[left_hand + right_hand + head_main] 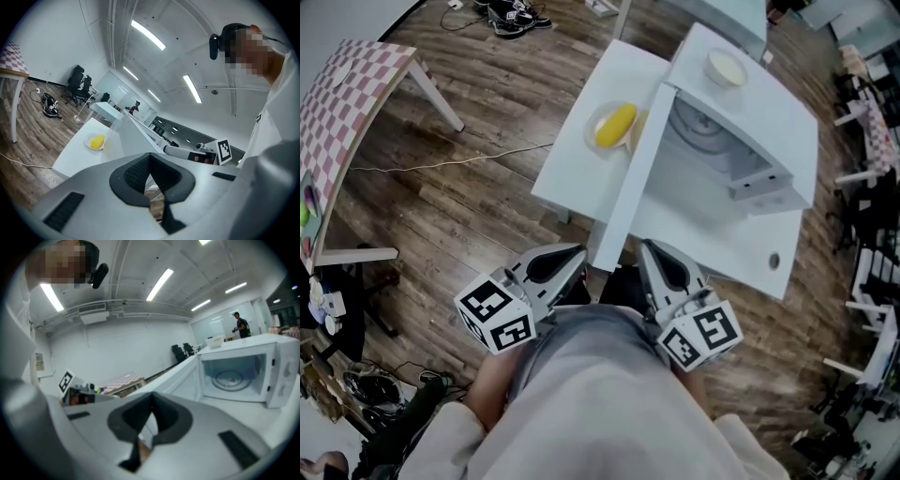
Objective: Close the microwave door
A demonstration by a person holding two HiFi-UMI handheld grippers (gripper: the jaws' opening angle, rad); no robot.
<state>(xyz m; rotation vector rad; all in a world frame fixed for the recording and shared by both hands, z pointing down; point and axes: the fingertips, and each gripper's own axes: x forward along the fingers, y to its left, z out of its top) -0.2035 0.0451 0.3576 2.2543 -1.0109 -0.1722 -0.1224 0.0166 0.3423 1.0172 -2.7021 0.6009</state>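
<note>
Both tongs are held close against the person's body: the left tongs [572,258] and the right tongs [661,258] each have their pads pressed together, with nothing between them. Neither touches anything yet. The microwave door [628,187] stands wide open, and its free edge points back toward the person, between the two tongs and just ahead of them.

The likeliest slip comes from pushing a smooth panel with a narrow closed tip. The tip could skid off the door's face or edge, leaving the door short of latching. A hard shove could probably slam the door and jolt the microwave [769,122] on the table [567,169], rattling the small bowl [725,67] on its top. A low reach along the outer face could clip the plate [598,141] with the yellow fruit [616,125], which sits just beside the door near its hinge. Nothing seems to be inside the cavity but the turntable [703,131], so nothing should block the swing.

The table is white and smooth and would give the microwave little grip. Around it are a dark wooden floor [469,216], a thin cable [441,164], a checked table [347,94] to the left and a pile of dark things, perhaps shoes [511,14], further off. Office chairs [77,82] stand against the far wall under strip lights, and a person [241,324] stands in the distance
</note>
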